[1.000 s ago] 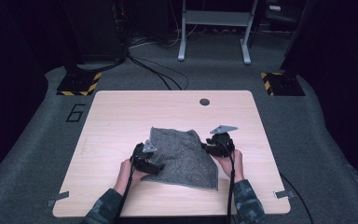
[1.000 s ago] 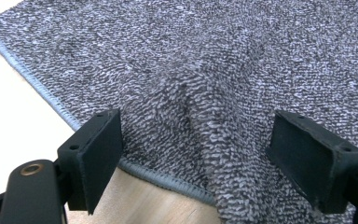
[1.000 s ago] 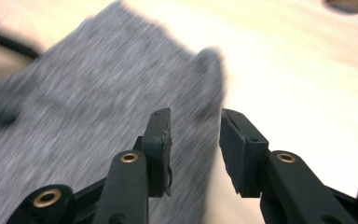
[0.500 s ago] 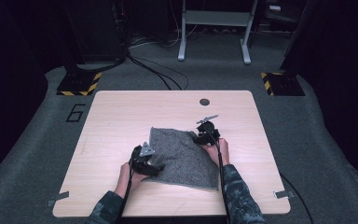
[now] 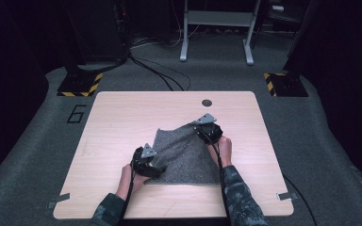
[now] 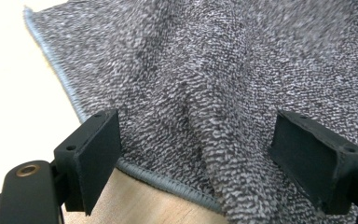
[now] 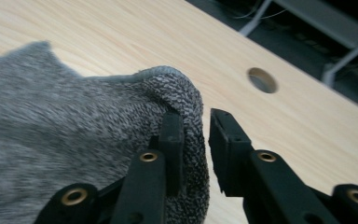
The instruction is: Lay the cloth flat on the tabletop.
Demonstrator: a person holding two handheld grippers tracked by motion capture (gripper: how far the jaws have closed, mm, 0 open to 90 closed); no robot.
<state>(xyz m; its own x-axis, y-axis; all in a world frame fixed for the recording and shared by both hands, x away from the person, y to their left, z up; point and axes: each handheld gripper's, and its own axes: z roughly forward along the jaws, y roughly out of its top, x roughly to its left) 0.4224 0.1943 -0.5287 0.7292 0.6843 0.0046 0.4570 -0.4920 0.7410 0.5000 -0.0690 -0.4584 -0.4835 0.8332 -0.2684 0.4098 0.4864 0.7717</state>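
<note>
Low centre of the high view: two camouflage-sleeved forearms (image 5: 238,195) are seen entering from the bottom edge. The left gripper (image 5: 147,162) is set at the lower left corner of a grey knitted cloth (image 5: 186,153) spread on a light wooden table (image 5: 118,122). In the left gripper view the jaws are spread wide, with the cloth (image 6: 214,84) lying between and beyond them; its stitched hem crosses just above the lower left jaw, and a raised fold runs up the middle of the frame.

Further up, right of centre, the right gripper (image 5: 208,128) is placed at the cloth's far right corner. In the right gripper view the jaws are drawn narrow, with a small gap visible; the curled cloth corner (image 7: 177,93) is draped over the left jaw and hangs into the gap. A firm pinch cannot be confirmed.

Beyond, a round hole (image 5: 207,102) is noted near the table's far edge.
</note>
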